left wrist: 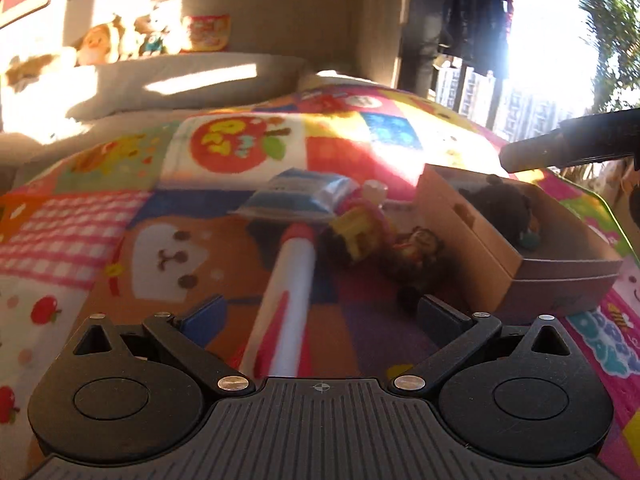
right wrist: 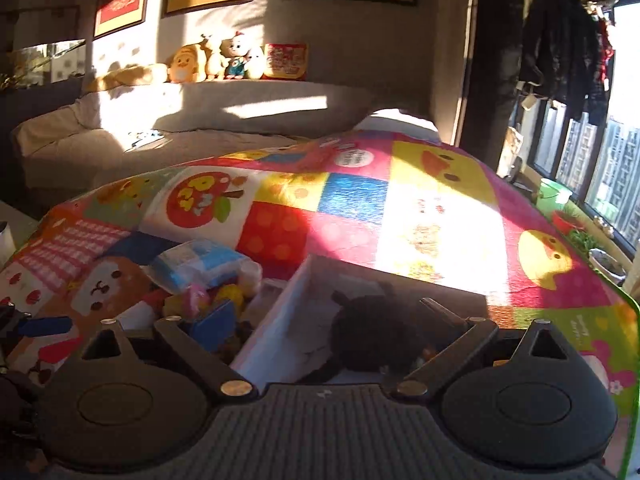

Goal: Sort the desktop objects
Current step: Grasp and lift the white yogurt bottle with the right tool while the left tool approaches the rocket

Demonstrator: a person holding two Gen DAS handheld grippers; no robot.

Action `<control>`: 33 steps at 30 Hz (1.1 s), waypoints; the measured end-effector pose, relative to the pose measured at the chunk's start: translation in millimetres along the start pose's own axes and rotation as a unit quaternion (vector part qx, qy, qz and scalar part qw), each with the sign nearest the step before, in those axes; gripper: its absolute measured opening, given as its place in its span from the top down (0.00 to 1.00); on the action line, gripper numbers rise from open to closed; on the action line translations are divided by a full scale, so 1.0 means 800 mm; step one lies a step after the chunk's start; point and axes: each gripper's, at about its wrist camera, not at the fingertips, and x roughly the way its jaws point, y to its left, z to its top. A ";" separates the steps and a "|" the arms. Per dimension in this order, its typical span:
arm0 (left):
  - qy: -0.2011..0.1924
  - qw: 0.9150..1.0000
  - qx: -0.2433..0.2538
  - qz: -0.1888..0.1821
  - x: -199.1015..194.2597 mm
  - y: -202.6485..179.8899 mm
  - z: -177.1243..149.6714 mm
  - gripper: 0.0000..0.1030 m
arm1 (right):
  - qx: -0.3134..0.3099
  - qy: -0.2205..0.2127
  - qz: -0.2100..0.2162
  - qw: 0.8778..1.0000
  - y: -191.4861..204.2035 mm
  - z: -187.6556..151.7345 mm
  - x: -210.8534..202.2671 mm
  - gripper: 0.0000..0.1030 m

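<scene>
- My left gripper is spread wide and holds nothing; a marker lies on the mat between its fingers, untouched as far as I can judge.
- My right gripper is also released, hovering over the box, fingers on either side of a dark toy that lies inside it.
- Done so far, by my reading: only that dark toy is in the box. A small greenish thing sits by it, too blurred to name.
- Left to do: the marker, a blue-and-white pack beyond its tip, a yellow toy and a brown one are heaped on the mat just beside the box's left wall. So I judge the sorting barely begun.
- Hard to make out: both views are smeared by motion, and sun glare washes out the far mat.
- The marker's near end is cut off behind my left gripper's body; the box's near part is hidden behind my right one.
- In the right view the pile is partly masked by my blue finger pad, so I cannot count what is in it.
</scene>
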 end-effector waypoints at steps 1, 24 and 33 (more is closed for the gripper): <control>0.000 1.000 -0.012 -0.003 -0.001 0.007 -0.001 0.00 | 0.003 0.016 0.017 1.000 0.016 0.011 0.014 0.11; 0.015 0.991 -0.112 -0.065 0.008 0.053 -0.011 0.00 | 0.007 0.123 0.000 0.992 0.094 0.057 0.118 0.76; 0.019 0.993 -0.102 -0.055 0.011 0.047 -0.011 0.00 | 0.048 0.111 0.042 0.992 0.028 -0.046 -0.062 0.76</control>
